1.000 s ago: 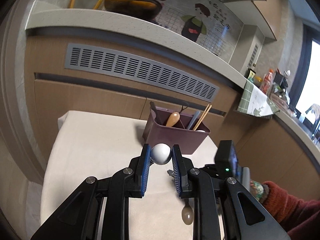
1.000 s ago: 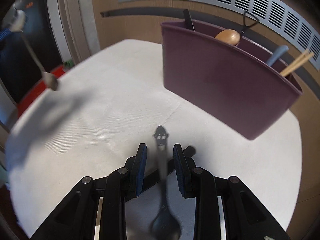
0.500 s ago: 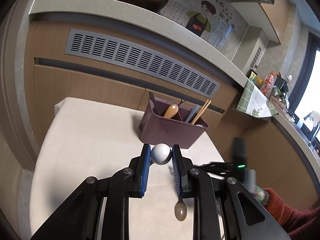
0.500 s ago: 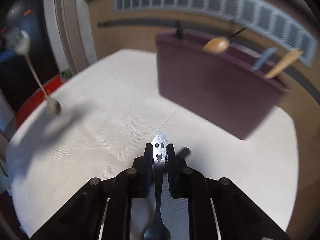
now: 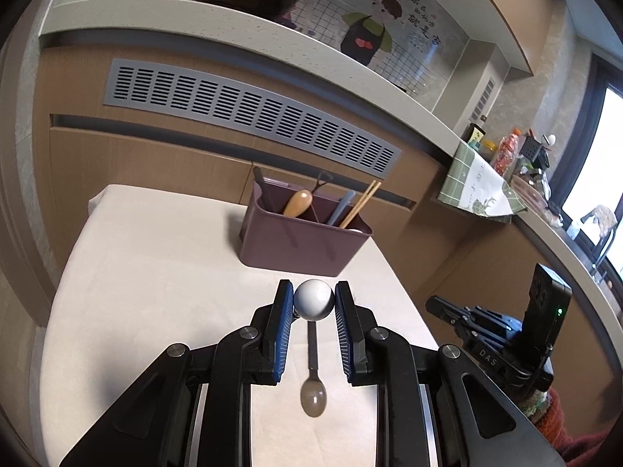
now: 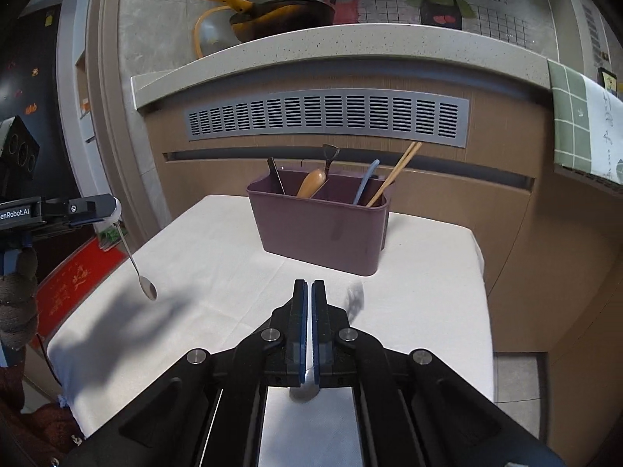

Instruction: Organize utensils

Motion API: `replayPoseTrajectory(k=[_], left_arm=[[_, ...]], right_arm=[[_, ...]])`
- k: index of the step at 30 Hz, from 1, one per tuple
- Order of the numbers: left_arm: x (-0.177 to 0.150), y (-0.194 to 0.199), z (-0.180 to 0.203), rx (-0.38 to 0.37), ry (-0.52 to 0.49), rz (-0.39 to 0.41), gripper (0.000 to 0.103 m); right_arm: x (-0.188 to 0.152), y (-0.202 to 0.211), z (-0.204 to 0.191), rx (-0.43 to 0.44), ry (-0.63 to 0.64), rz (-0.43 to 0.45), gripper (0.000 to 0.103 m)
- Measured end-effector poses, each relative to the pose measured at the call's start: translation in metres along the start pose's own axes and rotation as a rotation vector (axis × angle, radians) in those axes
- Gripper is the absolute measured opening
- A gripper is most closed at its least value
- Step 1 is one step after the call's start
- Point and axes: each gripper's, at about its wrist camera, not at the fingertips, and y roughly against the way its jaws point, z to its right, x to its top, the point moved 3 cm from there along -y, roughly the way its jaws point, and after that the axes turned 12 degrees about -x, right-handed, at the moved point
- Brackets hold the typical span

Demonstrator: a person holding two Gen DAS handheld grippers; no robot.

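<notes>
My left gripper (image 5: 314, 287) is shut on the white ball end of a small spoon (image 5: 313, 399), which hangs bowl down above the white-clothed table (image 5: 155, 272). The right wrist view shows that spoon (image 6: 147, 291) at the left. My right gripper (image 6: 309, 284) is raised over the cloth (image 6: 233, 272) with its pads almost touching. Only a thin sliver and a pale blur of the metal spoon (image 6: 305, 388) show between and below them. The purple caddy (image 5: 296, 249) (image 6: 319, 233) stands beyond both grippers, holding chopsticks (image 6: 395, 175), a wooden handle and other utensils. The right gripper (image 5: 434, 305) is low on the right in the left wrist view.
Behind the table rises a wood cabinet with a grey vent (image 6: 327, 116) under a counter carrying a pan (image 6: 280, 15). A green towel (image 6: 580, 124) hangs at the right. A red mat (image 6: 74, 284) lies on the floor left of the table. A red sleeve (image 5: 576, 447) is at the lower right.
My right gripper shut on the smiley-handled metal spoon, lifted it off the cloth and drew back from the caddy. My left gripper kept its spoon and drifted slightly away from the caddy.
</notes>
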Motion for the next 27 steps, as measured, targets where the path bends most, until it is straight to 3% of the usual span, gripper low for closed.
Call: replayPoseTrajectory(k=[2, 5, 8, 11, 15, 20, 23, 27], left_arm=[[-0.003, 0.001, 0.004, 0.008, -0.011, -0.004, 0.022], [-0.006, 0.002, 0.003, 0.019, -0.016, -0.009, 0.022], [-0.008, 0.003, -0.004, 0.026, -0.004, -0.011, 0.022], [-0.009, 0.002, -0.011, 0.033, 0.012, -0.018, 0.022], [-0.013, -0.001, -0.017, 0.034, 0.034, -0.024, 0.022], [-0.015, 0.0, -0.022, 0.034, 0.036, -0.026, 0.022], [-0.015, 0.004, -0.026, 0.029, 0.045, -0.021, 0.022], [-0.015, 0.008, -0.033, 0.036, 0.057, -0.014, 0.022]], right_arm=[[-0.002, -0.001, 0.002, -0.005, 0.008, -0.02, 0.002], [-0.016, -0.021, 0.003, 0.01, 0.003, -0.122, 0.007], [-0.032, -0.046, 0.004, -0.001, -0.025, -0.202, 0.022], [-0.046, -0.062, -0.001, -0.001, -0.051, -0.261, 0.022], [-0.056, -0.058, -0.033, 0.098, -0.038, -0.289, 0.022], [-0.077, -0.063, -0.071, 0.142, -0.03, -0.37, 0.022], [-0.078, -0.072, -0.082, 0.076, -0.007, -0.38, 0.022], [-0.067, -0.071, -0.082, 0.015, 0.035, -0.329, 0.022]])
